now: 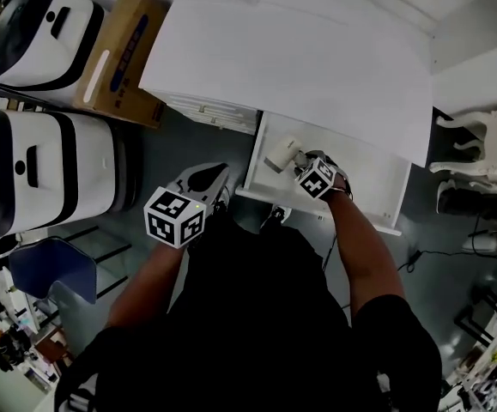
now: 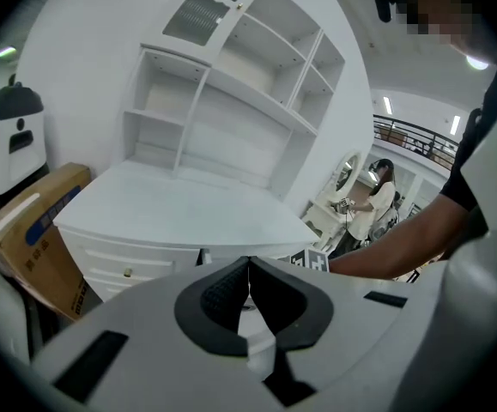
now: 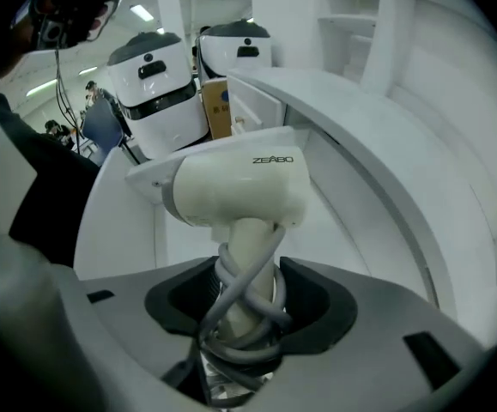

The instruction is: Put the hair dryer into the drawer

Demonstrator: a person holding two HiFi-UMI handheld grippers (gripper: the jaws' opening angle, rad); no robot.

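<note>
A cream hair dryer point(image 3: 231, 187) with its grey cord wound round the handle sits between the jaws of my right gripper point(image 3: 246, 303), which is shut on the handle. In the head view that right gripper point(image 1: 304, 168) holds the hair dryer point(image 1: 281, 153) inside the open white drawer point(image 1: 377, 211), at its left end. My left gripper point(image 1: 209, 178) hangs just left of the drawer's front corner. In the left gripper view, the left gripper point(image 2: 249, 294) has its jaws pressed together with nothing between them.
The white desk top point(image 1: 300, 67) overhangs the drawer. A cardboard box point(image 1: 124, 54) and two white-and-black machines point(image 1: 46, 174) stand to the left. A white chair point(image 1: 480, 148) stands at the right. Another person point(image 2: 377, 204) stands far off in the left gripper view.
</note>
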